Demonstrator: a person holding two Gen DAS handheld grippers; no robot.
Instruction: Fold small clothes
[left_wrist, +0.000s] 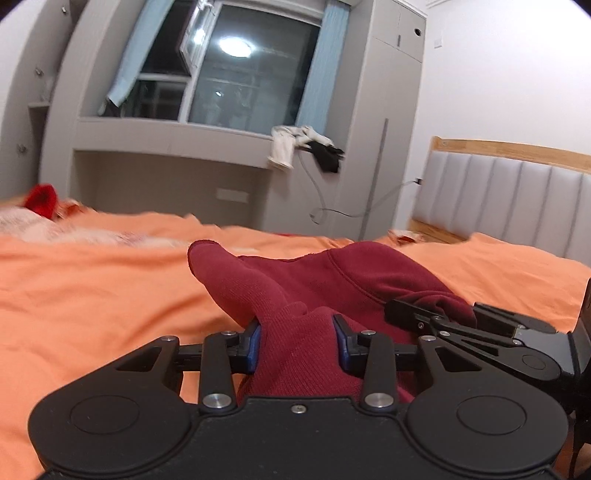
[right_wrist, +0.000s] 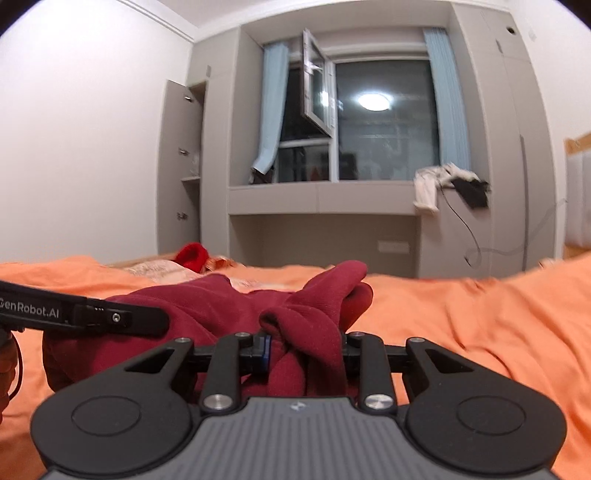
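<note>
Rumpled orange bedsheet (left_wrist: 92, 295) underneath, soft knit maroon garment (left_wrist: 295, 295) bunched ahead, left gripper (left_wrist: 298, 341) pinching a thick fold, right gripper (right_wrist: 304, 347) clamped on another lumpy wad

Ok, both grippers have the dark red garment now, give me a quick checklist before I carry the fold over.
1. Left gripper pinching the dark red garment: ok.
2. Right gripper pinching the same garment: ok.
3. Grippers apart, not touching each other: ok.
4. Orange bedsheet ahead free of other items: ok; the bright red item lies far off.
5. Layers lined up edge to edge: cannot tell, the cloth is bunched.
</note>
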